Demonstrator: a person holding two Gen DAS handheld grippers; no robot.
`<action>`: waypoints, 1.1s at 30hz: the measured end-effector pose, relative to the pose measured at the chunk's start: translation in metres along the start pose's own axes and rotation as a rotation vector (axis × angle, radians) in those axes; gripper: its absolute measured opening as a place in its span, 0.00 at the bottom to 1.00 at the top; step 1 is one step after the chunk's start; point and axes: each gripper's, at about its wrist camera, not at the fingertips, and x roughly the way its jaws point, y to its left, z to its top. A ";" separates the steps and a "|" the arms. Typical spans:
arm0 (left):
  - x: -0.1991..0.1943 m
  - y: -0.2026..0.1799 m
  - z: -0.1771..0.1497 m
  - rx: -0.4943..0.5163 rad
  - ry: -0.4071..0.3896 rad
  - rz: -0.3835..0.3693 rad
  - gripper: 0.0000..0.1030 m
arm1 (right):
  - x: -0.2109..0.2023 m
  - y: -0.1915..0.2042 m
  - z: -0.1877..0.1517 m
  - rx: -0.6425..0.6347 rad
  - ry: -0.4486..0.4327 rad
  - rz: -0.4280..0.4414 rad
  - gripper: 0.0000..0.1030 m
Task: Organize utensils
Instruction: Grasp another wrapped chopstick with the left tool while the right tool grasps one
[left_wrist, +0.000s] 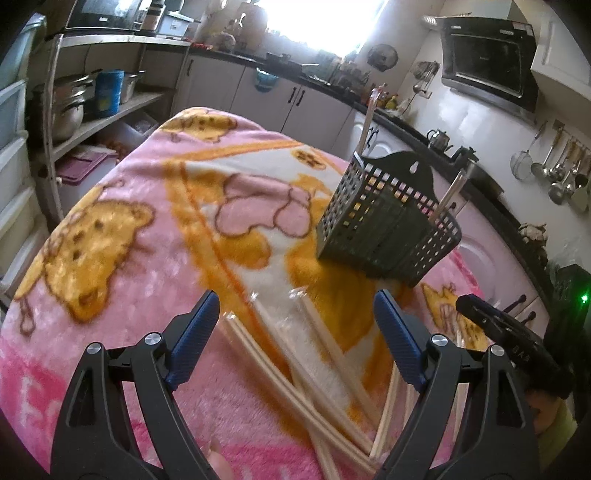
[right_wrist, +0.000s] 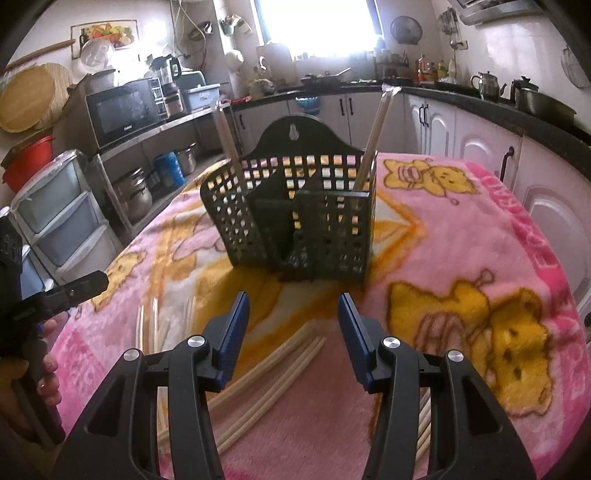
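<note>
So, taken from the biggest thing down, with every place given from the holder:

Blanket: the pink and orange blanket (right_wrist: 480, 236) lay under the holder on all sides; its soft pile looked likely to let a pressing fingertip sink and miss a thin stick.

Holder: the dark slotted utensil holder (right_wrist: 295, 218) stood upright and already carried a wrapped pair of chopsticks (right_wrist: 373, 140) in its right compartment and another (left_wrist: 452, 192) at the opposite end; a knock from a low-carried stick could have tipped it, since it looked light.

Left gripper: the left gripper (left_wrist: 295, 332) was in front of the holder with its jaws released wide and nothing clamped; loose chopsticks (left_wrist: 291, 354) lay beneath the gap. Closing there risked catching several crossed sticks at once, or only the clear wrapper.

Right gripper: the right gripper (right_wrist: 293, 328) was also in front of the holder, jaws partly apart and empty, above more loose sticks (right_wrist: 280, 362). With both tools near the same heap, they could have collided.

Loose sticks: they lay scattered in front of the holder, some overlapping; lifting one could have dragged or flicked its neighbours toward the blanket's edge.
</note>
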 end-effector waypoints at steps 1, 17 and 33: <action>0.000 0.001 -0.003 0.001 0.008 0.004 0.74 | 0.001 0.001 -0.002 -0.001 0.006 0.002 0.46; 0.027 0.028 -0.039 -0.099 0.204 -0.023 0.33 | 0.038 0.010 -0.020 0.038 0.195 0.043 0.30; 0.046 0.049 -0.029 -0.243 0.283 -0.047 0.25 | 0.082 0.004 -0.006 0.161 0.316 0.060 0.30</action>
